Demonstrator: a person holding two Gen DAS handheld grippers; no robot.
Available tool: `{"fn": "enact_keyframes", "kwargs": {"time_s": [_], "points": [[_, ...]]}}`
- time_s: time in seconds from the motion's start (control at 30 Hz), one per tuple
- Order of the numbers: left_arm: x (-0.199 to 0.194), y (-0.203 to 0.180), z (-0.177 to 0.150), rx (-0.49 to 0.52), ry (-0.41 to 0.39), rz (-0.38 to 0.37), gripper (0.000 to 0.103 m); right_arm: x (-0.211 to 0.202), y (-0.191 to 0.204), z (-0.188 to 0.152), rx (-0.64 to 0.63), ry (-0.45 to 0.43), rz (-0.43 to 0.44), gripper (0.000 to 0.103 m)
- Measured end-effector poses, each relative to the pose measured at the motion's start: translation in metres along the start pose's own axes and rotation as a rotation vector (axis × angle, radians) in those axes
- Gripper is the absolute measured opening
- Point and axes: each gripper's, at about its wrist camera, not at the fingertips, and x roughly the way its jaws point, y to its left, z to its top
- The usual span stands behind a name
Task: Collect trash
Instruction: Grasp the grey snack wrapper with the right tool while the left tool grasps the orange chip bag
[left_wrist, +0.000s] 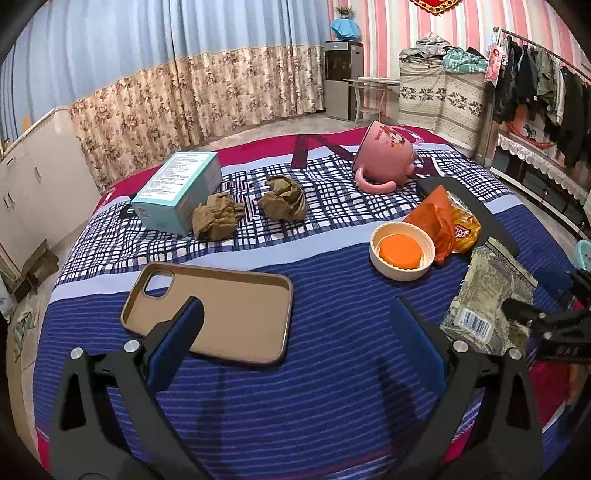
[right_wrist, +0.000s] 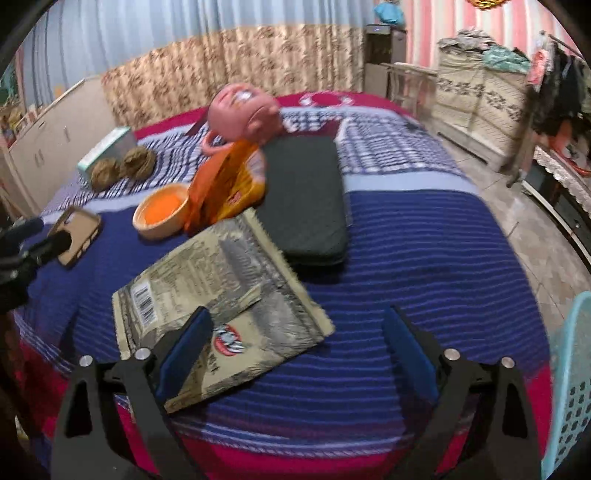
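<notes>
Nothing is seen to have been collected yet: every scrap lies out on the striped blanket (left_wrist: 295, 406), and no piece is held. At the right edge of the right wrist view a pale blue perforated basket (right_wrist: 570, 387) is glimpsed, judged to be the likely bin; its inside cannot be seen.

Largest of the trash, the flat grey-green wrapper (right_wrist: 221, 306) is lined up under the right gripper (right_wrist: 295, 354), whose jaws are set wide apart with nothing pinched; its left pad overlaps the wrapper's near edge in the picture, though contact cannot be confirmed. A barcode and a striped mouth-like logo are made out on it; the text is too blurred to be read.

Next, the orange snack bag (left_wrist: 448, 225) is left beside the small bowl (left_wrist: 402, 251); red lettering shows, unreadable.

Then the two crumpled brown paper balls (left_wrist: 251, 210) are still to be gathered, by the teal box (left_wrist: 177, 192), whose fine print cannot be read.

The left gripper (left_wrist: 293, 332) is held spread and empty over the phone case (left_wrist: 207, 306). The pink cartoon mug (left_wrist: 384, 155) is judged not trash.
</notes>
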Motion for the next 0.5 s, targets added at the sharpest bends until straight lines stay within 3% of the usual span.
{"fn": "enact_keyframes", "kwargs": {"time_s": [0.1,0.17,0.23,0.5], "points": [[0.003,-0.003,0.0,0.006,0.007,-0.002,0.097,-0.004,0.005,0.0,-0.023,0.005,0.065,0.047],[0.007,-0.006,0.0,0.01,0.017,-0.005,0.097,-0.008,0.008,0.0,-0.046,0.0,0.056,0.036],[0.008,-0.01,0.001,0.015,0.023,-0.011,0.097,-0.014,0.005,-0.001,-0.058,-0.006,0.049,0.011],[0.011,-0.042,0.015,0.06,0.003,-0.055,0.097,-0.041,-0.037,0.001,0.001,-0.054,0.027,0.006]]}}
